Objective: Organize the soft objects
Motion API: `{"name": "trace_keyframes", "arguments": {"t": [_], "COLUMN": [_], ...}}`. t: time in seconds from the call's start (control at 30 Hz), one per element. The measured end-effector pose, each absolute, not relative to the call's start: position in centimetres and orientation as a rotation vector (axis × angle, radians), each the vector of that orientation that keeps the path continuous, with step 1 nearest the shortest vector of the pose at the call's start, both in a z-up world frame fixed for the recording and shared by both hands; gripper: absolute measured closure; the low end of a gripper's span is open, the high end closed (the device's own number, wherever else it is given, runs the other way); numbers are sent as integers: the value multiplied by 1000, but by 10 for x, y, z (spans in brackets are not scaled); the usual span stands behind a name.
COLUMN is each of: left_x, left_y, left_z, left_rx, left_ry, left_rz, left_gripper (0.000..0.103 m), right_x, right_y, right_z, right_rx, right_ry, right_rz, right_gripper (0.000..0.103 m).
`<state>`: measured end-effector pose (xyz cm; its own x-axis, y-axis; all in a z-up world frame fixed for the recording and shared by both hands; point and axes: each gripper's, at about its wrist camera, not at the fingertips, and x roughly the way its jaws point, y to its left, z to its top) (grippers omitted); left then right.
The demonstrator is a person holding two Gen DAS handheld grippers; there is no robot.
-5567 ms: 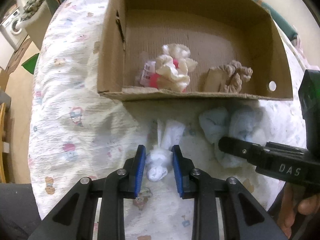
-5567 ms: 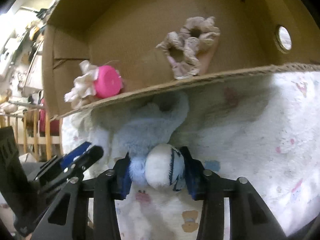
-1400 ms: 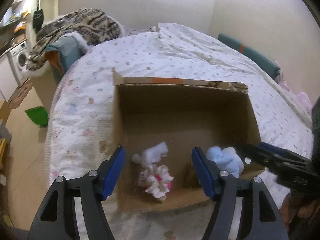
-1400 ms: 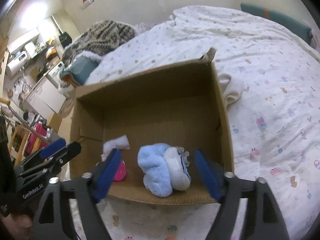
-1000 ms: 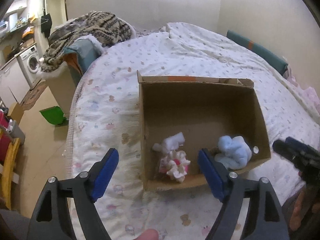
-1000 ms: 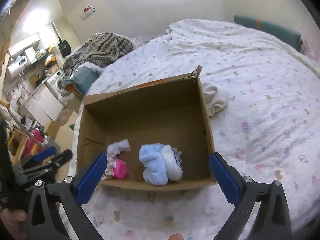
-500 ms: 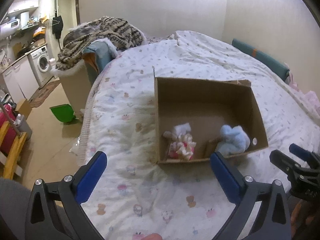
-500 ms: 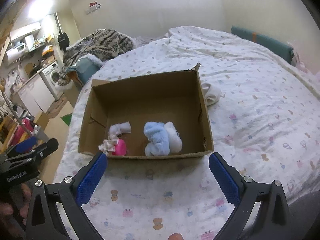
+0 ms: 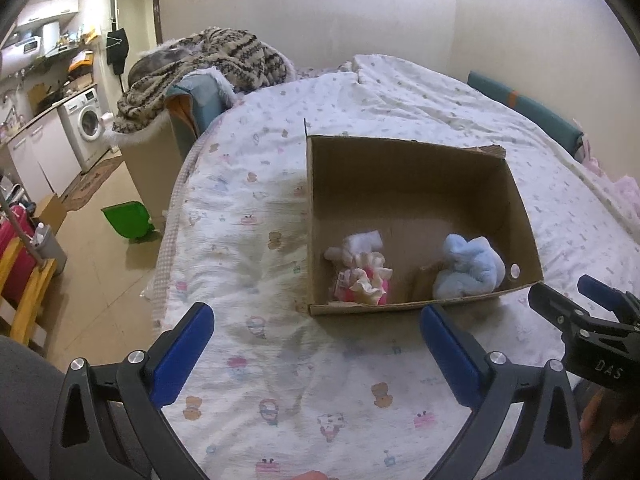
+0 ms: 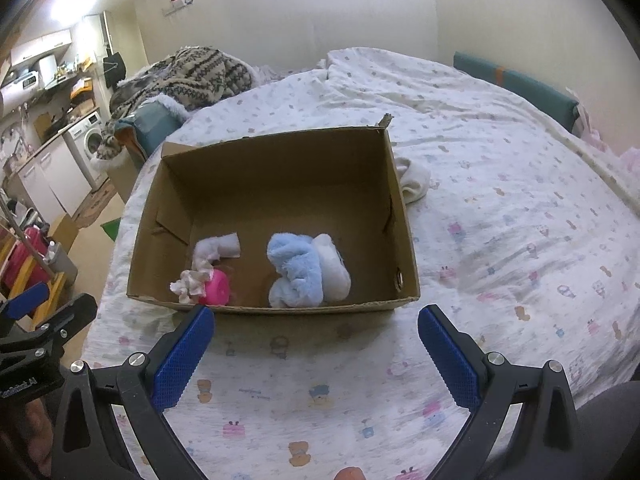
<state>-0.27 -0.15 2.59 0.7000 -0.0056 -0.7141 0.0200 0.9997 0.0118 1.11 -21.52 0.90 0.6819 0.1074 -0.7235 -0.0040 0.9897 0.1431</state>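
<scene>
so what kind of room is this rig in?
Looks like a small studio flat, bedroom and kitchen in one space. The cardboard box sits on a bed with a printed quilt, and a washing machine stands under a kitchen counter at far left.

A lived-in home — a small studio flat where bedroom and kitchen share one room. A bed [image 9: 400, 92] under a child's-print quilt fills the middle; at ten o'clock a washing machine [image 9: 86, 126] sits beneath a cluttered counter [image 9: 60, 56] with wall cupboards [image 10: 40, 46] above. A knitted blanket [image 10: 188, 72] lies heaped at eleven o'clock, a green dustpan [image 9: 128, 222] on the floor at nine.
</scene>
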Motion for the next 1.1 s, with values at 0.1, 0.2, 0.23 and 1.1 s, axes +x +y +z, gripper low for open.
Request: {"name": "trace_keyframes", "arguments": {"t": [0.1,0.2,0.23,1.1], "left_x": [-2,-2,-2,-1], "left_y": [-3,-2,-2,-2], "left_z": [25,25,25,24], "left_rx": [20,14,15,6], "left_ry": [799,801,800,804], "left_rz": [-20,-22,-22,-20], "left_gripper": [0,0,0,0], "right_x": [12,12,12,11], "right_y": [-215,-216,-215,-215], "right_z": [8,9,9,9], "right_rx": [133,137,136,131], "right_ry": [824,824,822,822], "right_rz": [62,63,63,55], "right_gripper": [0,0,0,0]}}
